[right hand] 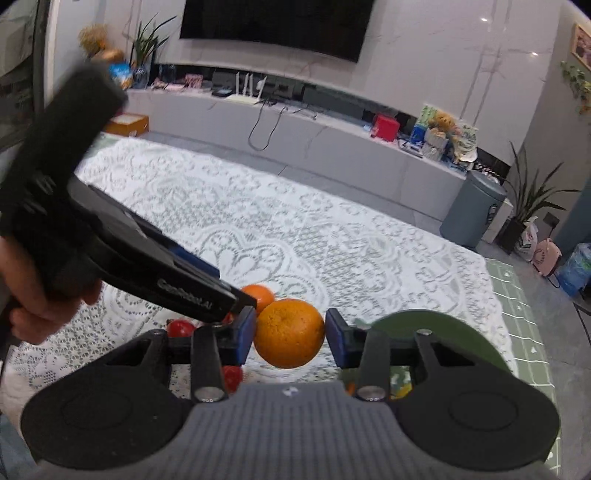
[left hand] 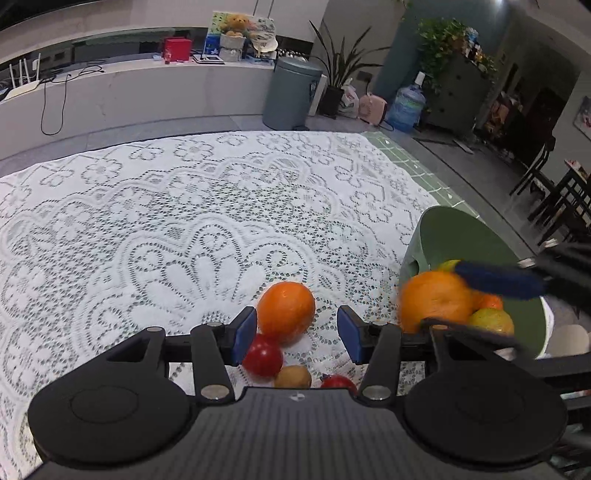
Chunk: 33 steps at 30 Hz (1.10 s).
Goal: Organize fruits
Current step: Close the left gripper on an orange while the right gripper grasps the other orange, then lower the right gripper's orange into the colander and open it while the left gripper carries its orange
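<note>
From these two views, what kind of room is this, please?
Probably a home living room: a dark wall-mounted television above a long low white console, potted plants, and a lace tablecloth covering the table.

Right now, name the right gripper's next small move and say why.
Probably carry it sideways over the green bowl and then open. The right gripper has its pads pressed on an orange, lifted off the lace tablecloth, and the bowl beside it already holds other fruit. The left gripper stands open over the remaining fruit.

wall: marble, dark TV [right hand: 275,27] | low white console [right hand: 295,136] | grey bin [left hand: 293,92] | floor: grey tiles
</note>
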Motion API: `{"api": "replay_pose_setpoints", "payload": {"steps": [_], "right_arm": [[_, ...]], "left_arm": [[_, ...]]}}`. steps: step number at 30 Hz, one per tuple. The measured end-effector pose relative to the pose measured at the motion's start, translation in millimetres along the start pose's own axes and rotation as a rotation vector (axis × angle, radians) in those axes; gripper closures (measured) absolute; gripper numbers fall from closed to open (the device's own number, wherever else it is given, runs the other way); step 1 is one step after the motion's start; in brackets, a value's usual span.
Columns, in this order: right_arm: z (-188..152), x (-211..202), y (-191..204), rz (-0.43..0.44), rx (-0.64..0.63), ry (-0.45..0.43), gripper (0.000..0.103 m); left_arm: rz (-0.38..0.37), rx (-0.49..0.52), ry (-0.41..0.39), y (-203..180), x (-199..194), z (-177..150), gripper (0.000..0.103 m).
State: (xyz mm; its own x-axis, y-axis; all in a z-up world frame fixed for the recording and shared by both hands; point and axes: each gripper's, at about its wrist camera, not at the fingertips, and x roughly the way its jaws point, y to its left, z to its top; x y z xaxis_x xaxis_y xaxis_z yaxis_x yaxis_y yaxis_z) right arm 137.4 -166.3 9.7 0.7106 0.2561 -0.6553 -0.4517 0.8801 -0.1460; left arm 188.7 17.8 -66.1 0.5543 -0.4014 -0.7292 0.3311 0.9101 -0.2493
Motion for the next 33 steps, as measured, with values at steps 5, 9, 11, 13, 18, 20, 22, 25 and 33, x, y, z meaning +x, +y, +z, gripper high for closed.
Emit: {"api": "replay_pose_setpoints", "payload": {"steps": [5, 9, 11, 13, 18, 20, 22, 25, 33], "right_arm": [[-7.8, -15.7, -26.1, -0.067, 0.040, 0.004, 0.064], [-22.4, -20.9, -50.3, -0.135, 0.065, 0.037, 0.064], [-31.0, -20.3, -63.5, -0.173, 0.073, 0.060, 0.064], [-38.7, -18.0, -76.2, -0.208, 0.076, 0.079, 0.064], [-54.8, -7.2, -98.6, -0.269, 0.060, 0.119, 0.064], [-59.7, -0.3, -103.5, -0.274, 0.048, 0.135, 0.064], [-63.1, 6.1, -106.3, -0.274, 0.039, 0.145, 0.064], [-66.7, 13.2, -111.1, -0.273, 0.031, 0.156, 0.065], [-71.7, 25.9, -115.9, -0.272, 0.009, 0.166, 0.065]], "left_arm": [[0.040, 0.032, 0.025, -5.9, 19.0, 2.8, 0.044], [0.065, 0.038, 0.042, -9.0, 30.3, 2.3, 0.044], [0.077, 0.043, 0.049, -10.3, 33.4, 2.0, 0.044], [0.091, 0.046, 0.054, -11.3, 35.6, 2.0, 0.044], [0.123, 0.037, 0.070, -9.6, 40.4, 3.6, 0.044], [0.133, 0.027, 0.084, -8.3, 42.2, 4.0, 0.047], [0.138, 0.021, 0.087, -8.0, 43.6, 3.3, 0.048], [0.137, 0.015, 0.086, -9.0, 43.8, 4.6, 0.053], [0.163, -0.019, 0.049, -11.3, 39.2, 5.6, 0.056]]}}
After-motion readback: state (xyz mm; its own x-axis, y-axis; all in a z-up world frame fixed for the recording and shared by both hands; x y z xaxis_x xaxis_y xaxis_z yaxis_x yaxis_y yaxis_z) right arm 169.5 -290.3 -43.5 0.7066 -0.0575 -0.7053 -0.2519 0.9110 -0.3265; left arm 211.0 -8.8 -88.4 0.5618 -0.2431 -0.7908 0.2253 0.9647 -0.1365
